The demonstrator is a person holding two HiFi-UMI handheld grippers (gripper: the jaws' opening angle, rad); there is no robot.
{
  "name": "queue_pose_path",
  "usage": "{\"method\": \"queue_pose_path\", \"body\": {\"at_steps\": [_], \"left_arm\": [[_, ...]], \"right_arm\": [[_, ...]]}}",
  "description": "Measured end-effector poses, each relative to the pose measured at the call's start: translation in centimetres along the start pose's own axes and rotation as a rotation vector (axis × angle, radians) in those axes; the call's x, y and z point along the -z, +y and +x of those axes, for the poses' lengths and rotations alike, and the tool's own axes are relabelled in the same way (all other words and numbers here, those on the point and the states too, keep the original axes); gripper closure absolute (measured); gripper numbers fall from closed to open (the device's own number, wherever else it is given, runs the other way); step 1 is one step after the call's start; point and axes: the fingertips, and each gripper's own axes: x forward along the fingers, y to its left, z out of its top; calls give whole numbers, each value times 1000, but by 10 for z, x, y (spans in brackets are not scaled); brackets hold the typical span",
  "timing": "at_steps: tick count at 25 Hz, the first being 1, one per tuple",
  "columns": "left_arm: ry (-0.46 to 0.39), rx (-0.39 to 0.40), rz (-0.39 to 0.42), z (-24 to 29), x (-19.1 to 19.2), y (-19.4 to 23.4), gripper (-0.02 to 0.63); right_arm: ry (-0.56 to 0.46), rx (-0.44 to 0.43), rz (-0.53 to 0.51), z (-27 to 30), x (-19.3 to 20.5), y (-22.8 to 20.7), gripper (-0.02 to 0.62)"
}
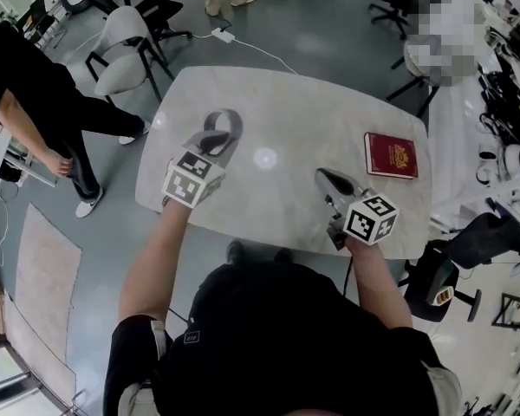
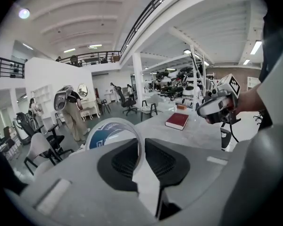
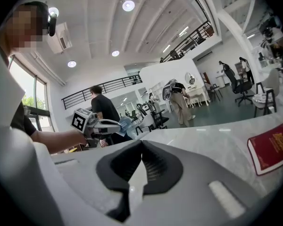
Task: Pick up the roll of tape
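Observation:
The roll of clear tape (image 2: 114,132), with a blue and white core, hangs above the white table (image 1: 286,102). My left gripper (image 2: 142,147) is shut on the roll's wall, the ring standing upright between its dark pads (image 2: 127,161). In the head view that left gripper (image 1: 224,131) is raised over the table's left part with the tape roll (image 1: 225,126) at its tip. My right gripper (image 3: 140,147) is shut with nothing in it. It hovers over the table's near right part, where the head view shows the right gripper (image 1: 327,178). In the right gripper view the tape roll (image 3: 124,124) shows at the left gripper's tip.
A dark red book (image 1: 391,155) lies on the table's right side; the red book (image 3: 271,149) also shows in the right gripper view. A person in black (image 1: 35,85) stands left of the table. Office chairs (image 1: 126,46) stand beyond the far left corner, a cable (image 1: 260,50) on the floor.

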Motion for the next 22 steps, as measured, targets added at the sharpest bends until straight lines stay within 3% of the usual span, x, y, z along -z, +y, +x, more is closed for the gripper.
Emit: {"method": "queue_pose_path", "body": {"at_steps": [11,16,22], "left_arm": [[-202,-100,-90,-78,-31,60,549],[-251,-156,-113,-103,-35,72,550],[-350,-181,-197,-118,-44,74,551]], "right_arm": [[-49,-13,-81,36,-49,32,592],[-72,7,-93,35,-62,34,592],[-89,26,-99,31,-69,28,592]]}}
